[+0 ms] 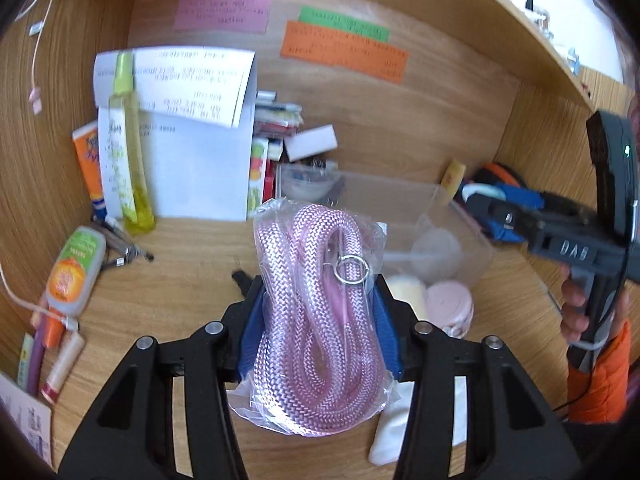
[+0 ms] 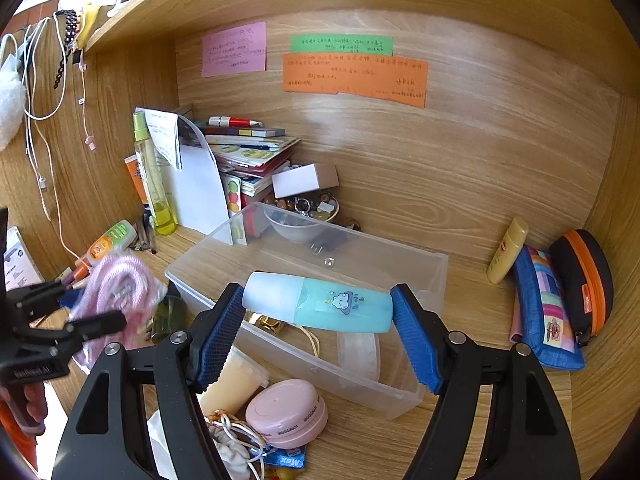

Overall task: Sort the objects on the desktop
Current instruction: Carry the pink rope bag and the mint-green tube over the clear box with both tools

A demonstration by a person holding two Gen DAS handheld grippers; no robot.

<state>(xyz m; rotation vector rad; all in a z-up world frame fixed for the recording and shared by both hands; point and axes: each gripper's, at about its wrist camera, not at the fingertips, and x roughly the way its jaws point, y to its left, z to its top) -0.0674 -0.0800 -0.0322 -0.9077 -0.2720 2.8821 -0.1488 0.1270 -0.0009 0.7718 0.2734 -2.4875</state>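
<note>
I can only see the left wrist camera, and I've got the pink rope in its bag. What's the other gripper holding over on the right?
Observer: The right gripper holds a pale blue plastic bottle with a white cap sideways, with a finger on each end.
Child: Where's that compared to my pink woven rope in a clear bag?
Observer: The bottle hangs over the clear plastic box. Your rope is off to its left, outside the box.
Child: What's on top of the books behind the paper?
Observer: A red and white pen lies on the stack of books.
</note>
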